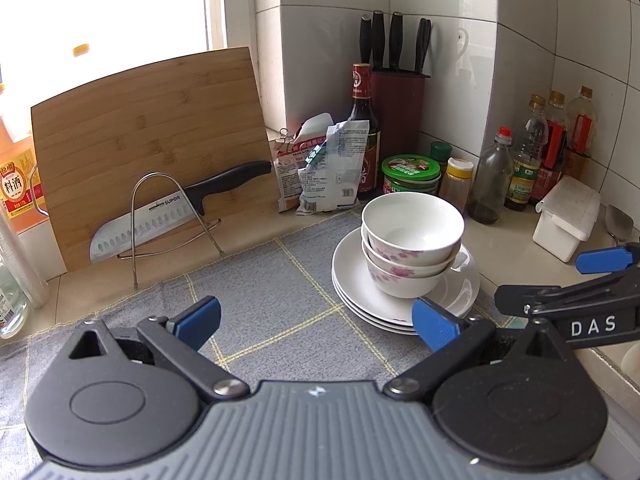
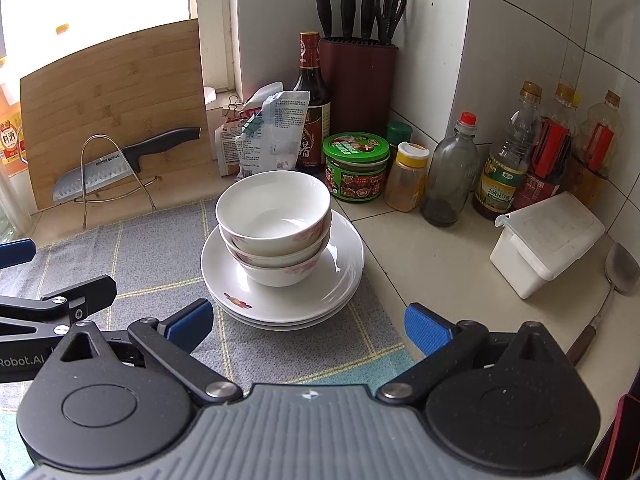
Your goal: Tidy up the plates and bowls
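Observation:
Three white bowls with pink flowers [image 1: 412,240] [image 2: 274,226] are nested on a stack of three white plates [image 1: 352,292] [image 2: 280,304], which rests on a grey checked cloth [image 1: 272,300] [image 2: 140,264]. My left gripper [image 1: 318,322] is open, nothing between its blue pads, and hovers over the cloth in front and to the left of the stack. My right gripper [image 2: 308,326] is open too, just in front of the plates. Each gripper shows at the edge of the other's view.
A bamboo cutting board [image 1: 152,140] leans at the back left with a knife [image 1: 160,220] on a wire rack. Packets, a dark sauce bottle [image 2: 310,104], a knife block [image 2: 358,80], jars and oil bottles [image 2: 504,160] line the tiled corner. A white lidded box [image 2: 548,244] and a spatula [image 2: 618,272] lie at the right.

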